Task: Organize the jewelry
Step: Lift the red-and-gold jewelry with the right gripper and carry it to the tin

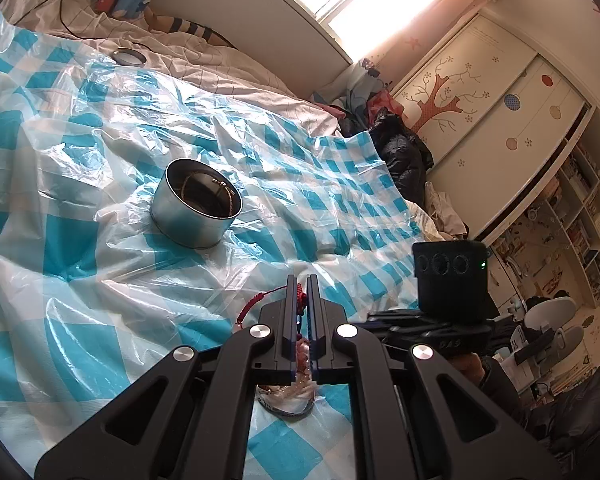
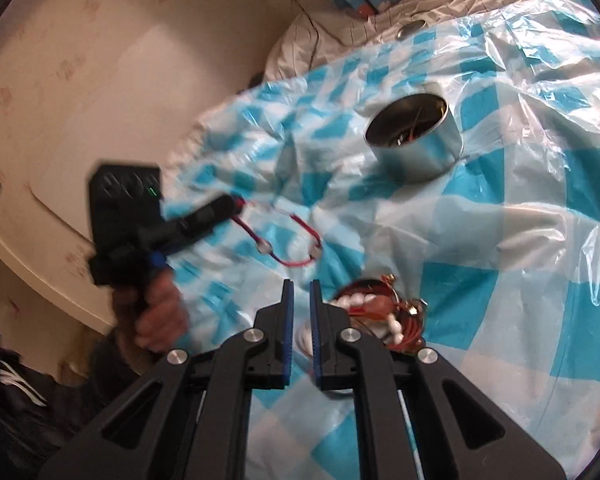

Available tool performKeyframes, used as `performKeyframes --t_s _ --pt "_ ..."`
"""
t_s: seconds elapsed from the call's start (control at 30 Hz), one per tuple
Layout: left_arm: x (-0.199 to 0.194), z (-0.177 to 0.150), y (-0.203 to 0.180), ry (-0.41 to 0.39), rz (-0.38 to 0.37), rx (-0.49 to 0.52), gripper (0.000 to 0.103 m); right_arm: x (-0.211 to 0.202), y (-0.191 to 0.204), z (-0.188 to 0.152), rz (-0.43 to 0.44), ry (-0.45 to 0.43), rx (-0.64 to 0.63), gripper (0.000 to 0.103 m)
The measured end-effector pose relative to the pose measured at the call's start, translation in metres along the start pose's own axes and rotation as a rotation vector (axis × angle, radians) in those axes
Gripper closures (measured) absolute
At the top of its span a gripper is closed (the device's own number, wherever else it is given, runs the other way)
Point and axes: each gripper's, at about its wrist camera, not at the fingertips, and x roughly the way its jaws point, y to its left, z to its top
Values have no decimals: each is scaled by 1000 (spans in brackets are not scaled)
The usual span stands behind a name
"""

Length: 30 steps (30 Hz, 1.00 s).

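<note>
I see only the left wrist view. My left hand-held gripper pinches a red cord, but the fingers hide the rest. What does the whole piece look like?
Observer: In the right wrist view, the red cord bracelet forms a loop from the left hand-held gripper, with two pale beads on it.
Operator: Where is the other jewelry?
Observer: A pile of white beads and orange cords lies on the checked sheet, just right of the right hand-held gripper.
Operator: Does that one hold something?
Observer: No, its jaws are almost together with nothing between them.
</note>
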Motion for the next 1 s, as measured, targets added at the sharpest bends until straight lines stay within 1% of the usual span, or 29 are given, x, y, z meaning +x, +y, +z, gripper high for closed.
performKeyframes --t_s 0.13,0.2,0.23,0.27,0.3,0.33,0.37,0.43,0.47,0.5,0.53,0.57,0.6,0.63,0.73,0.8,0.83,0.87,0.93,1.0 --pt "0 0 0 -1 -1 -1 99 -8 -7 1 -10 -33 27 94" --pt "1 0 0 -1 -2 -2 99 -6 -8 2 -59 -21 17 92" --pt "0 0 0 -1 -3 -1 99 -2 -8 2 -103 -4 12 86" --pt "0 0 0 -1 -2 -1 99 2 -9 1 -175 14 -1 63" --pt "0 0 0 -1 -2 -1 99 5 -9 0 -239 23 -15 47" --pt "0 0 0 -1 -3 -2 99 8 -9 -1 -288 32 -32 47" --pt "1 0 0 -1 -4 -2 99 11 -10 -2 -307 44 -36 47" --pt "0 0 0 -2 -2 -1 99 13 -14 -3 -316 53 -23 47" --pt "1 0 0 -2 -3 -2 99 17 -17 -4 -334 70 -22 47" --pt "0 0 0 -1 -3 -2 99 20 -19 -5 -342 80 -20 48" --pt "0 0 0 -1 -3 -2 99 23 -21 -6 -337 93 -15 63" --pt "0 0 0 -1 -3 -1 99 25 -22 -7 -317 105 -9 85" --pt "0 0 0 -2 -4 -2 99 24 -22 -8 -312 98 -10 89" --pt "1 0 0 -2 -4 -2 99 21 -21 -7 -316 85 -19 96" --pt "0 0 0 -1 -4 -1 99 5 -22 -3 -265 14 16 98" --pt "0 0 -2 -8 -8 5 99 -9 -21 2 -200 -49 43 98" --pt "0 1 -4 -14 -12 10 99 -16 -19 7 -154 -92 44 98" --pt "0 5 -6 -27 -25 19 99 -20 -17 10 -132 -118 38 98" --pt "1 13 -10 -43 -41 24 99 -33 -11 23 -70 -204 17 98" --pt "4 28 -13 -65 -43 35 99 -40 -9 36 -55 -258 5 98"
